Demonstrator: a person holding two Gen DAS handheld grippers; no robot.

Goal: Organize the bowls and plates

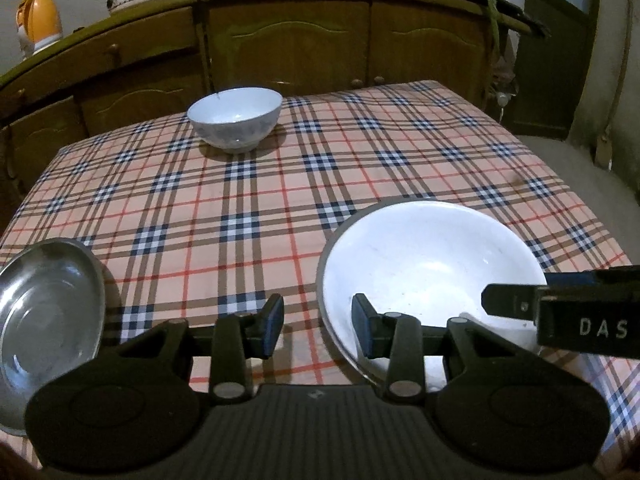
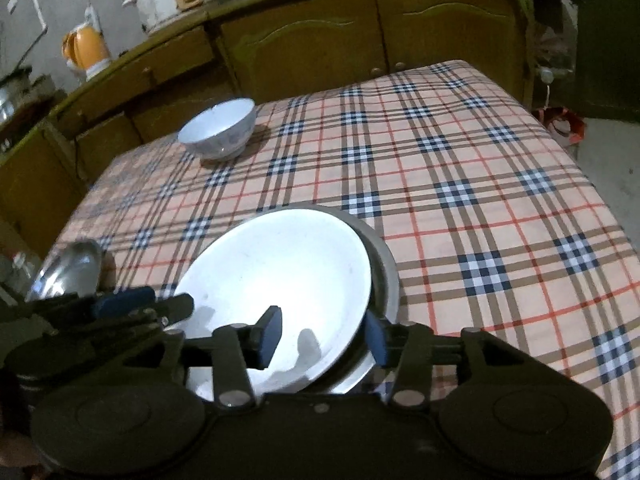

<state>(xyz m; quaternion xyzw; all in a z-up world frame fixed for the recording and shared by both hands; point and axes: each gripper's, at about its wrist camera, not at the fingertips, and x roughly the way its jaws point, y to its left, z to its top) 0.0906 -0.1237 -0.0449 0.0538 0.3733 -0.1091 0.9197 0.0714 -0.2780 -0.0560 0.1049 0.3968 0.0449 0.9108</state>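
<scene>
On a plaid tablecloth, the right gripper straddles, part-open and gripping nothing, the 5 o'clock rim of a white plate nested in a steel dish; lifting could snag and tip it, while the left gripper hovers part-open, empty.

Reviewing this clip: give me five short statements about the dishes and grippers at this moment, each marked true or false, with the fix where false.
1. The white plate rests in a metal dish. True.
2. The small white bowl sits at the table's near edge. False: it stands at the far side, near the cabinets.
3. The right gripper is clamped shut on the plate. False: its jaws are apart, straddling the plate's rim without pressing.
4. A second metal dish lies to the left of the white plate. True.
5. The left gripper holds the small bowl. False: its jaws are empty.
</scene>
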